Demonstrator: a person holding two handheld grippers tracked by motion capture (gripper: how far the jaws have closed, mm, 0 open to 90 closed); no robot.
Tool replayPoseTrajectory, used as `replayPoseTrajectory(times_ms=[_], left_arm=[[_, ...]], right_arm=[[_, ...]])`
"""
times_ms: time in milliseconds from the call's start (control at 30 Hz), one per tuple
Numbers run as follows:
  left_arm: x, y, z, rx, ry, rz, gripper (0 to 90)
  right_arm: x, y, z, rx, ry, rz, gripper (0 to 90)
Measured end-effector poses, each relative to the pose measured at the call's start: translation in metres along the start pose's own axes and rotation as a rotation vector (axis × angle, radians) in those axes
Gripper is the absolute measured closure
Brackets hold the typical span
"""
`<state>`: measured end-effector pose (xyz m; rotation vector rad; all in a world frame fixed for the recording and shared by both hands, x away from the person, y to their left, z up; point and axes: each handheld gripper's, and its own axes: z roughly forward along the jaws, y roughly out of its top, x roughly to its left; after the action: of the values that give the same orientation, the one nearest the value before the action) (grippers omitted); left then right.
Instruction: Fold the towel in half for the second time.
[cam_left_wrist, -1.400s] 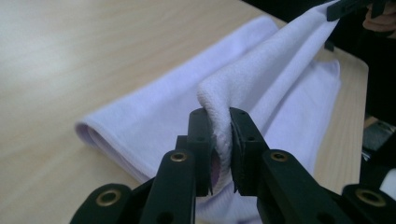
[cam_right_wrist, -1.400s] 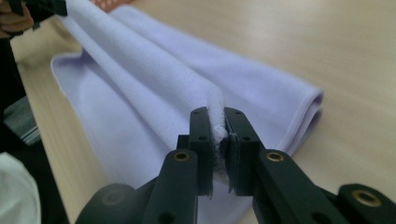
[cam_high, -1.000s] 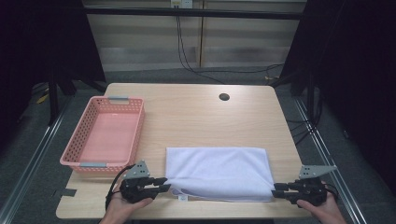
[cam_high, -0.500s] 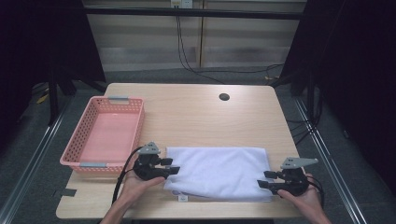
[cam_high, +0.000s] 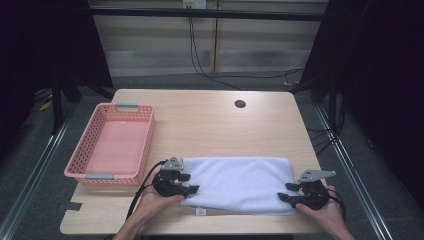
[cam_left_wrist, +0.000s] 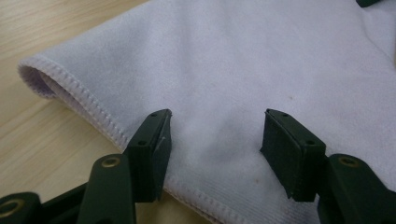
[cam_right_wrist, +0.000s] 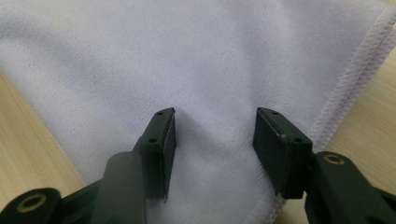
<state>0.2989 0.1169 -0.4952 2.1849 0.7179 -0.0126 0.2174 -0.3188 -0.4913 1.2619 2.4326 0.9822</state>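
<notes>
A pale wooden table (cam_high: 210, 125) carries a pink basket (cam_high: 111, 146) at its left side and, along the near edge, a folded white towel (cam_high: 239, 184) lying flat, just right of the basket. The towel is judged light, soft and limp (it would sag and unfold if lifted by one point), so the stitched hems at its two near corners look the surest places to pinch, both layers together. The left gripper (cam_high: 192, 183) sits at the towel's left end and the right gripper (cam_high: 284, 192) at its right end, each held low over the cloth. Both have just been opening: in the left gripper view the pads (cam_left_wrist: 150, 151) stand apart with the cloth spread under and between them, unpinched, and the right gripper view shows the same near the hemmed edge.
</notes>
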Motion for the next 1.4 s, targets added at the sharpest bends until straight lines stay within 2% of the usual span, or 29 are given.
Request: replayPoseTrajectory(times_ms=[100,167,200,267,333,367,433,500,567,633,733,800,867,933,1000,1167,1300,1400], left_arm=[[0.003,0.005,-0.004,-0.008,-0.014,-0.029,45.7],[0.005,0.01,-0.012,-0.044,0.003,-0.034,46.2],[0.006,0.012,-0.016,-0.066,0.012,-0.045,44.8],[0.01,0.015,-0.02,-0.079,0.019,-0.054,40.7],[0.012,0.018,-0.022,-0.081,0.044,-0.052,35.8],[0.013,0.02,-0.023,-0.087,0.041,-0.051,35.8],[0.016,0.023,-0.022,-0.106,0.046,-0.059,35.8],[0.019,0.027,-0.02,-0.094,0.051,-0.068,33.4],[0.022,0.031,-0.019,-0.084,0.048,-0.054,34.0],[0.027,0.035,-0.018,-0.09,0.051,-0.065,34.6],[0.034,0.042,-0.017,-0.104,0.069,-0.066,34.6],[0.04,0.045,-0.016,-0.106,0.076,-0.086,35.1],[0.043,0.045,-0.013,-0.125,0.079,-0.103,35.1],[0.042,0.044,-0.01,-0.104,0.08,-0.09,35.1],[0.04,0.043,-0.006,-0.083,0.078,-0.071,35.0],[0.04,0.039,-0.001,-0.065,0.073,-0.07,34.6],[0.043,0.039,-0.005,-0.087,0.078,-0.093,34.6],[0.047,0.038,-0.008,-0.101,0.089,-0.108,34.6]], right_arm=[[0.002,0.001,-0.003,-0.011,0.008,0.031,40.0],[0.008,0.003,-0.005,-0.018,0.015,0.026,39.1],[0.011,0.003,-0.006,-0.03,0.039,0.027,39.1],[0.02,0.006,-0.009,-0.052,0.035,0.016,38.5],[0.03,0.011,-0.011,-0.091,0.055,-0.01,37.7],[0.035,0.012,-0.011,-0.097,0.058,-0.014,36.9],[0.048,0.019,-0.006,-0.095,0.095,-0.045,36.2],[0.06,0.026,0.002,-0.089,0.126,-0.06,35.2],[0.071,0.034,0.011,-0.082,0.151,-0.081,33.9],[0.083,0.047,0.022,-0.082,0.205,-0.084,33.8],[0.099,0.065,0.035,-0.092,0.249,-0.103,32.7],[0.108,0.075,0.046,-0.083,0.284,-0.112,32.0],[0.116,0.085,0.057,-0.069,0.304,-0.133,31.2],[0.122,0.091,0.066,-0.062,0.329,-0.135,31.0],[0.131,0.1,0.076,-0.057,0.344,-0.158,30.6],[0.152,0.118,0.093,-0.052,0.405,-0.188,29.3],[0.169,0.128,0.109,-0.038,0.435,-0.223,29.9],[0.175,0.13,0.117,-0.026,0.439,-0.244,32.4]])
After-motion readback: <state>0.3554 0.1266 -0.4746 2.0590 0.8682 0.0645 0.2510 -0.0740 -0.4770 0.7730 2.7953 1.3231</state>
